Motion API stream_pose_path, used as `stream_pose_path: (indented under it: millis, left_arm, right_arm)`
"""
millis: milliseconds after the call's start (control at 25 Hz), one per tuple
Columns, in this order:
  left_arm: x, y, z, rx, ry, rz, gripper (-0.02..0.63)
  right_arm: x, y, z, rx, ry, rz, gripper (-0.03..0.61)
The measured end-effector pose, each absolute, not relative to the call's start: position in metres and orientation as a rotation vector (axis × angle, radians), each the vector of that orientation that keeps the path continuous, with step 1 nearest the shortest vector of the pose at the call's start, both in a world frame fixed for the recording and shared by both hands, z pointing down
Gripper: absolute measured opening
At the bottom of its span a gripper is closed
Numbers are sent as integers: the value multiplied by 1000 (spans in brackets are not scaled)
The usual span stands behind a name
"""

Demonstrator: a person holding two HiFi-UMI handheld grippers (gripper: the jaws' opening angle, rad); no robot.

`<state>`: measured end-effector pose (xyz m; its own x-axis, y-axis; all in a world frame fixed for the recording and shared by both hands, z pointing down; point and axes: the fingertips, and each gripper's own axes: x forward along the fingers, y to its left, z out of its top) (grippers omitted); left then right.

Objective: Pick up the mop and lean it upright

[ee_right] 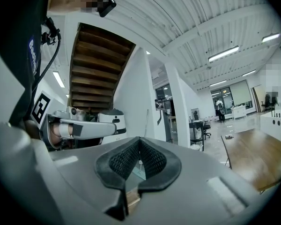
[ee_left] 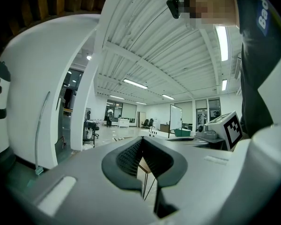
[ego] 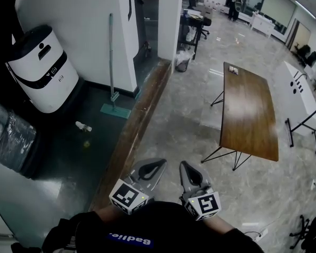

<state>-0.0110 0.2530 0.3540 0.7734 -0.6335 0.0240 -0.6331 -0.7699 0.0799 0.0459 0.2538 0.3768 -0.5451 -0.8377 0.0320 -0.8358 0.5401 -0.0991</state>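
The mop (ego: 111,57) stands upright far ahead, its grey handle leaning against the white wall and its teal head (ego: 116,110) on the dark floor. The left gripper view shows the mop (ee_left: 38,135) at the left, against the same wall. In the right gripper view the mop's pole (ee_right: 146,121) is just above the jaw tips. My left gripper (ego: 162,163) and right gripper (ego: 183,165) are held side by side close to my body, pointing level, far from the mop. Both are shut with nothing in them; the left gripper (ee_left: 141,139) and right gripper (ee_right: 139,139) show pads meeting at the tips.
A white-and-black machine (ego: 39,70) stands left of the mop, with a small bottle (ego: 83,126) on the dark floor. A wooden strip (ego: 131,136) edges the marble floor. To the right is a wooden table (ego: 250,109); a white column (ego: 170,20) and bin (ego: 183,62) lie ahead.
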Motion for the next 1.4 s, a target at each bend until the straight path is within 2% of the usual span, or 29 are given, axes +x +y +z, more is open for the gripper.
stream_pose_path:
  millis: [560,1400]
  left_arm:
    - [-63,160,358,2860,-1025,-34,21]
    - [-127,79,357,2870,-975,-56,44]
  right_arm:
    - [-5,161,381,-1505,2770,-178,6]
    - [-71,76,376,-1538,2780,-149,6]
